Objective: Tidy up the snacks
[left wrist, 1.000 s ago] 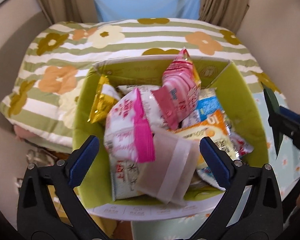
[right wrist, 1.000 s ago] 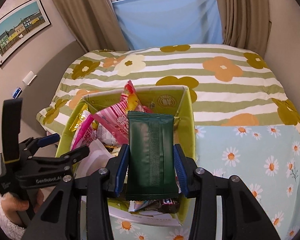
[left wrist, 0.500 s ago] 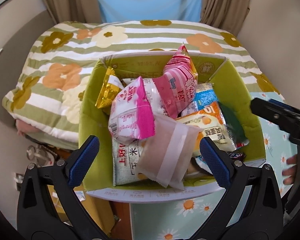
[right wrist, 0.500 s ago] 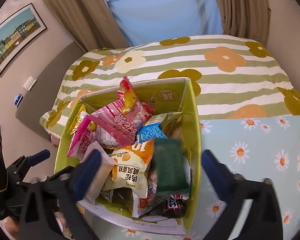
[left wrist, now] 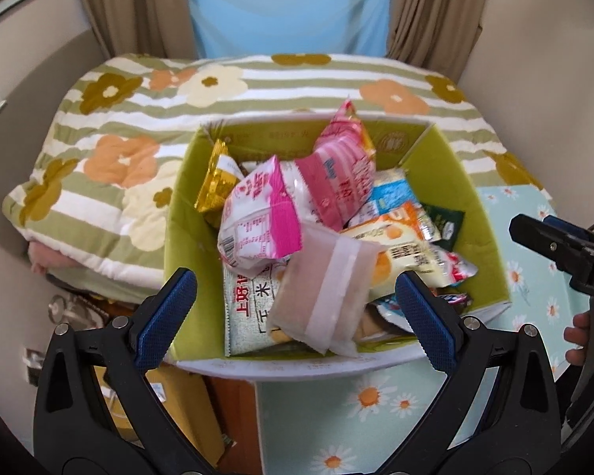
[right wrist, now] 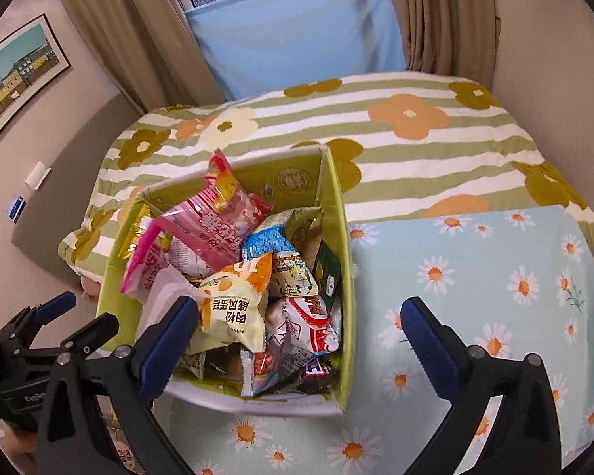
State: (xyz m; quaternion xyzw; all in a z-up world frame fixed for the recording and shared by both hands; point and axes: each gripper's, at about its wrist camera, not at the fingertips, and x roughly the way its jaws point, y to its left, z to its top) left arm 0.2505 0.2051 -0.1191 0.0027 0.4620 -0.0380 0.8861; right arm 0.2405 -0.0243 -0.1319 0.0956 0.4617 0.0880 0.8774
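A green cardboard box [left wrist: 471, 206] [right wrist: 346, 261] holds several snack packets. A dark green packet [right wrist: 328, 273] [left wrist: 447, 223] lies against its right wall. A pink packet [left wrist: 336, 182] [right wrist: 214, 233] stands on top, and a pale pink pouch [left wrist: 324, 297] lies at the front. My left gripper [left wrist: 295, 312] is open and empty above the box's near edge. My right gripper [right wrist: 299, 336] is open and empty over the box's near right corner.
The box sits on a table with a light blue daisy cloth [right wrist: 475, 277] [left wrist: 376, 415]. Behind it lies a green striped floral quilt [right wrist: 396, 138] [left wrist: 118, 138]. Curtains [right wrist: 130, 35] and a window are at the back. Clutter lies below the table's left edge [left wrist: 178, 403].
My right gripper opened and let go of the dark green packet, which now lies in the box. Both grippers have drawn back from the box a little.
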